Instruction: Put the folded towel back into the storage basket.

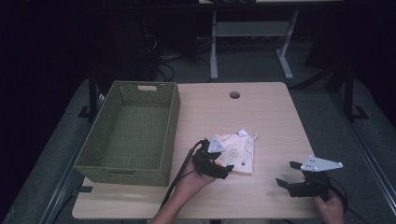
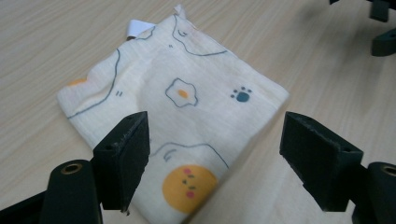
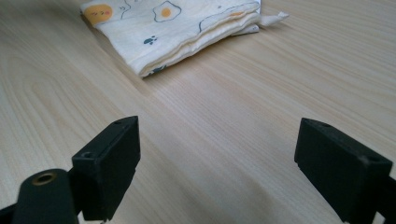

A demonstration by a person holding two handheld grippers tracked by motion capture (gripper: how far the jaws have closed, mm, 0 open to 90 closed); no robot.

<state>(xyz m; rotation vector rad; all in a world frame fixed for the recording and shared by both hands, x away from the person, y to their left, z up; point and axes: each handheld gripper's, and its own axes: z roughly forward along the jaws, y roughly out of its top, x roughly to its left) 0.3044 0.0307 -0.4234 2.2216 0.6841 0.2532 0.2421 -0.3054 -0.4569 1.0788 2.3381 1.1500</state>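
Observation:
A folded cream cloth (image 1: 240,151) printed with fried eggs, paw prints and orange faces lies flat on the wooden table (image 1: 266,112), right of the basket. My left gripper (image 1: 223,168) is open and sits low over the cloth's near corner. In the left gripper view the cloth (image 2: 187,93) reaches in between the spread jaws of that gripper (image 2: 215,158), and I cannot tell whether they touch it. My right gripper (image 1: 287,173) stands open above bare wood to the right, apart from the cloth. In the right gripper view the cloth (image 3: 177,23) lies far ahead of the gripper (image 3: 217,163).
A green woven basket (image 1: 172,130), empty inside, stands on the table's left part. A round cable hole (image 1: 234,94) sits near the far edge. White desk legs (image 1: 214,51) stand on the floor beyond. The other gripper's jaws (image 2: 383,32) show at the left gripper view's top right.

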